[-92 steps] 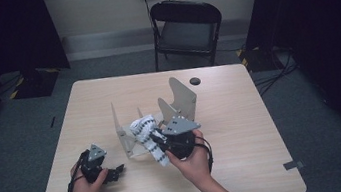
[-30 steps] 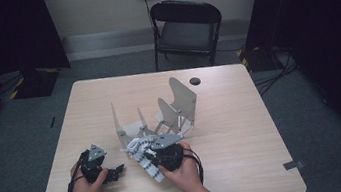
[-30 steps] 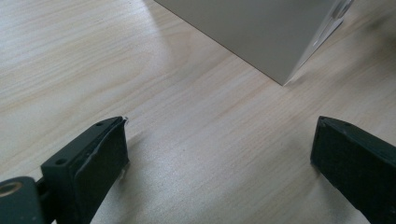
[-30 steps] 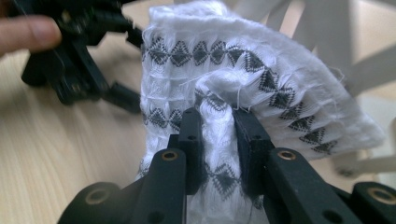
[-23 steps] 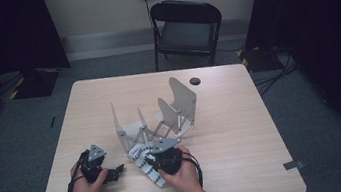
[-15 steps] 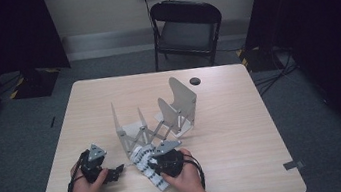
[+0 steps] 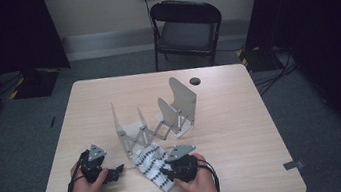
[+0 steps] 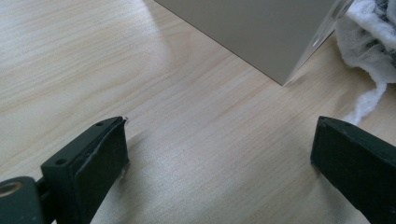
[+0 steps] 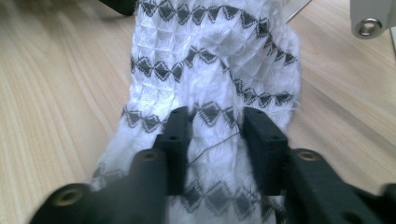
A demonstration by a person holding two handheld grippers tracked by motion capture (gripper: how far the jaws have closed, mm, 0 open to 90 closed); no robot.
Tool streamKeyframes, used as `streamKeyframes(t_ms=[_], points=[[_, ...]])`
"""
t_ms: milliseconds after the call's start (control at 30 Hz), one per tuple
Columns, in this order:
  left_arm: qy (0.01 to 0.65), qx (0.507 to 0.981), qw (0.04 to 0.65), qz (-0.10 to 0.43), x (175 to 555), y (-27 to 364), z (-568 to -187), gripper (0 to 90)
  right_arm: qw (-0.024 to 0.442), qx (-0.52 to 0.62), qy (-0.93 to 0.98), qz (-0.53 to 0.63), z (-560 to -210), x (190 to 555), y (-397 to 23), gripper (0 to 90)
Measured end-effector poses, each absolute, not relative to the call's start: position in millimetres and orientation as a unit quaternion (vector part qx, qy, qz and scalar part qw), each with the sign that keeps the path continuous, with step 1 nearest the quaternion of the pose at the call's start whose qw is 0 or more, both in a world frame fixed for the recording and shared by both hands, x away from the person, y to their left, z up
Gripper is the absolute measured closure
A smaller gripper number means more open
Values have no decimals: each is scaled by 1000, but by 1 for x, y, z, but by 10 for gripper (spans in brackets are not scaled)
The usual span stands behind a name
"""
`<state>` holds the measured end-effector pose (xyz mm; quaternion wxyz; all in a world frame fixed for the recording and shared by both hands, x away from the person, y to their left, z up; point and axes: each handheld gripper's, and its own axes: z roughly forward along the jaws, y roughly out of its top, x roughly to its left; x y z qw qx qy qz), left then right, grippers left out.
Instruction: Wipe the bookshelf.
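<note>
A white woven cloth with rows of small dark grey diamond patterns [image 7: 152,168] lies crumpled and bunched in a long heap on the pale wooden counter [image 7: 244,131], near its front edge and just in front of the grey metal expanding rack [image 7: 154,121], with a raised fold pinched up along its middle.

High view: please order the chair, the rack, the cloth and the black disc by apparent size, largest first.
1. Chair, though it stands farther away.
2. Rack.
3. Cloth, partly covered by the right hand.
4. Black disc.
</note>
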<state>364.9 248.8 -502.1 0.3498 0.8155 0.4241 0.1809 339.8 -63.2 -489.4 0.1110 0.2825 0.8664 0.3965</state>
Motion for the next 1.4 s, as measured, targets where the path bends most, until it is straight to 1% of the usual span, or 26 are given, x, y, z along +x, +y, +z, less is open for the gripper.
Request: streamKeyframes(t_ms=[33, 67, 167, 333, 500, 533, 567, 667, 767, 833, 900, 1100, 1400], points=[[424, 816, 350, 181, 365, 249, -502, 36, 109, 282, 867, 397, -490, 339, -63, 729], [424, 816, 350, 181, 365, 249, -502, 36, 108, 284, 866, 397, -489, 339, -63, 757], [424, 815, 350, 181, 365, 249, -502, 36, 107, 284, 868, 394, -486, 339, -61, 804], [424, 815, 350, 181, 365, 249, -502, 36, 113, 282, 861, 409, -468, 340, -65, 819], [424, 815, 350, 181, 365, 249, -502, 36, 126, 275, 839, 453, -433, 337, -71, 824], [424, 815, 350, 181, 365, 249, -502, 36, 138, 268, 828, 473, -417, 335, -71, 825], [424, 816, 350, 181, 365, 249, -502, 36, 138, 268, 828, 473, -417, 335, -71, 825], [424, 815, 350, 181, 365, 249, -502, 36, 155, 259, 808, 506, -397, 334, -69, 825], [427, 813, 353, 181, 365, 248, -502, 36, 167, 246, 802, 517, -387, 333, -61, 826], [424, 815, 350, 181, 365, 249, -502, 36, 169, 241, 808, 510, -391, 336, -54, 825], [424, 815, 350, 181, 365, 249, -502, 35, 160, 239, 819, 496, -401, 339, -47, 825], [424, 815, 350, 181, 365, 249, -502, 36, 134, 249, 849, 446, -448, 347, -31, 823], [424, 816, 350, 181, 365, 249, -502, 36, 116, 256, 868, 411, -475, 350, -30, 822]])
